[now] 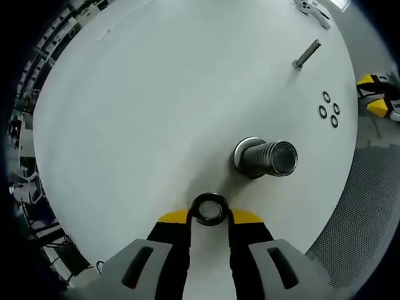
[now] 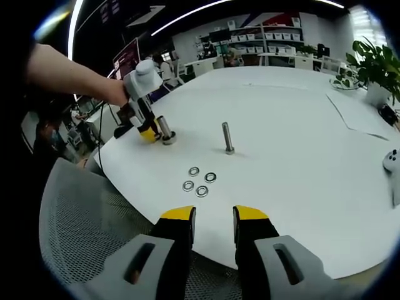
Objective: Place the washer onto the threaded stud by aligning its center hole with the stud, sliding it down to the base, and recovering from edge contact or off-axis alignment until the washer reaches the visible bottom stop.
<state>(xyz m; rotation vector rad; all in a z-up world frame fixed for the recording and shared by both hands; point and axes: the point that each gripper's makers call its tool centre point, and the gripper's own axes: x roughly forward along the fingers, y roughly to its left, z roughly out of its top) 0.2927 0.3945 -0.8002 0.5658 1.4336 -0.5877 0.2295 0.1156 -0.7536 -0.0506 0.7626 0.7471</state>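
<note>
Big round white desk [image 1: 137, 112] in an open office, and the left gripper [image 1: 210, 215] is pinching a washer [image 1: 210, 209] at its tips, just short of the fat threaded stud [image 1: 265, 157]. I'd level the ring, centre the hole over the stud's top, then ease down, backing off if an edge catches. Right gripper [image 2: 213, 215] hangs empty, jaws slightly apart, near four spare washers [image 2: 199, 180].

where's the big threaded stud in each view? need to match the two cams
Left gripper view: large threaded stud right of centre, just above the washer in the left hand-held gripper.
Right gripper view: same stud upper left, beside the left hand-held gripper.
Shared landmark: the four loose washers near the thin stud.
</note>
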